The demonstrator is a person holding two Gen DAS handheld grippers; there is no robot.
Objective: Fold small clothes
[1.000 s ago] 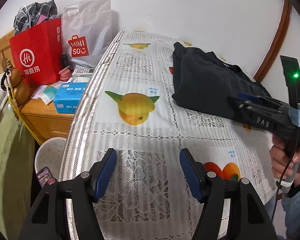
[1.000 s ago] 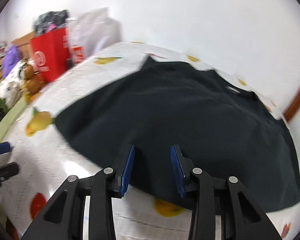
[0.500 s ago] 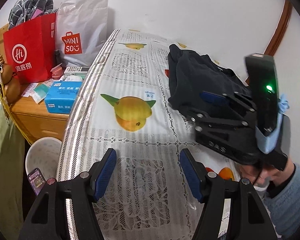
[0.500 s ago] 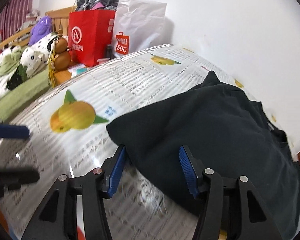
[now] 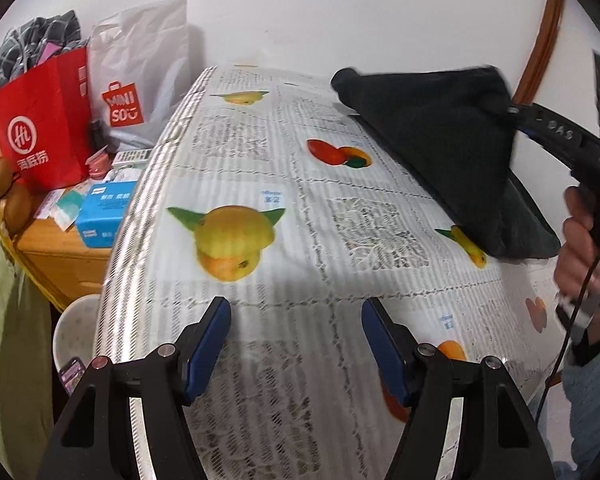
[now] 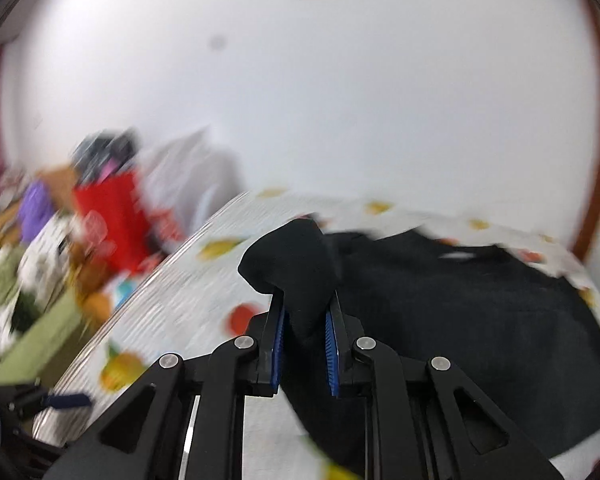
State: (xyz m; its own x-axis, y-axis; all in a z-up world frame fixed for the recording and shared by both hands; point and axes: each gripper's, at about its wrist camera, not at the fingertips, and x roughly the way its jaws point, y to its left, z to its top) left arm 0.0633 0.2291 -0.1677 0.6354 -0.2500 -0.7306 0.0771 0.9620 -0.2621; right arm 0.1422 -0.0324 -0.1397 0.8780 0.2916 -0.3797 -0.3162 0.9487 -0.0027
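Black knit garment [image 5: 452, 136], matte and thick, lies on the far right part of the table; one corner is lifted off the cloth and drawn up taut into a tent shape; right gripper [image 6: 305, 328] has its blue-padded jaws clamped on a bunched fold of that fabric; the rest of the garment [image 6: 480, 320] spreads flat behind it, a small pale mark near its far edge too blurred to read; left gripper [image 5: 296, 352] hovers low over the near end of the table, jaws wide apart, holding nothing; the person's right hand [image 5: 584, 252] grips the other tool's handle, marked "DAS"; tablecloth [image 5: 260, 168] is white lace-patterned plastic printed with fruit, some small blue lettering too fine to read; beside the table's left edge, a red paper bag [image 5: 40, 124] with a white circle logo and Chinese characters, a white plastic bag [image 5: 140, 80] printed "MINISO", a blue tissue box [image 5: 100, 216] on a wooden cabinet [image 5: 64, 264]; plain white wall [image 5: 340, 12] behind.
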